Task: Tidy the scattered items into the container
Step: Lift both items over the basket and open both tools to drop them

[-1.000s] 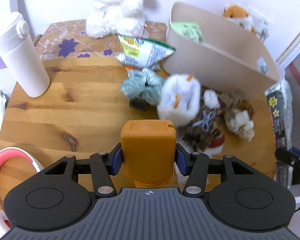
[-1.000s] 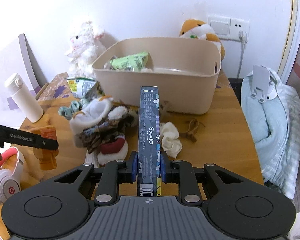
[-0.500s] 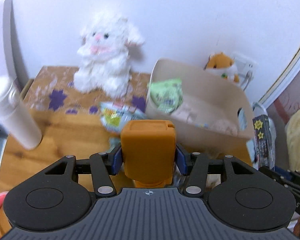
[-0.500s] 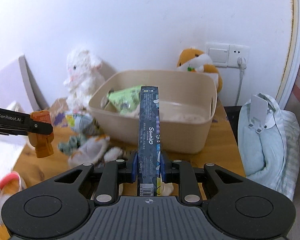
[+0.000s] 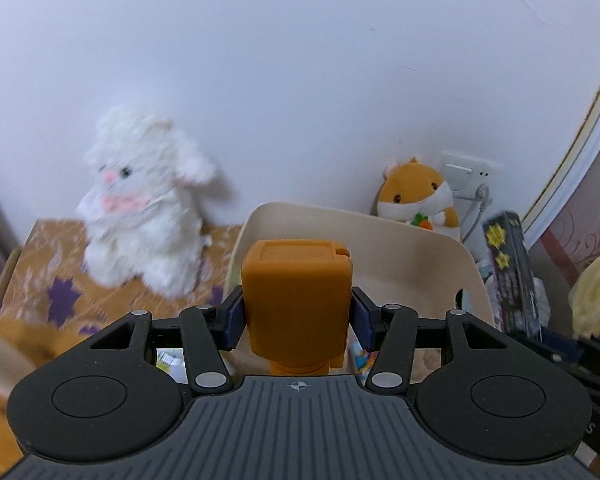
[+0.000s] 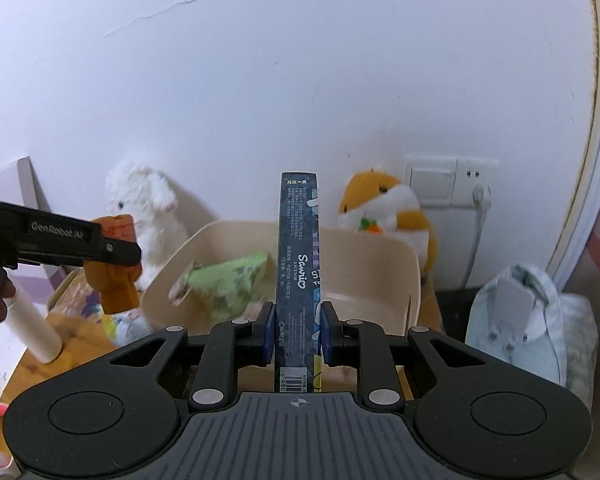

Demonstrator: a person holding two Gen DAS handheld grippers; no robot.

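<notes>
Jaws of the left gripper clamp a blocky orange plastic bottle. Right gripper pinches a slim dark-blue printed carton before the beige plastic tub.

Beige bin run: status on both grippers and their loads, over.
Left gripper shut on orange block. Right gripper shut on dark slim box. Both short of beige bin; green packet inside. Path clear.
</notes>
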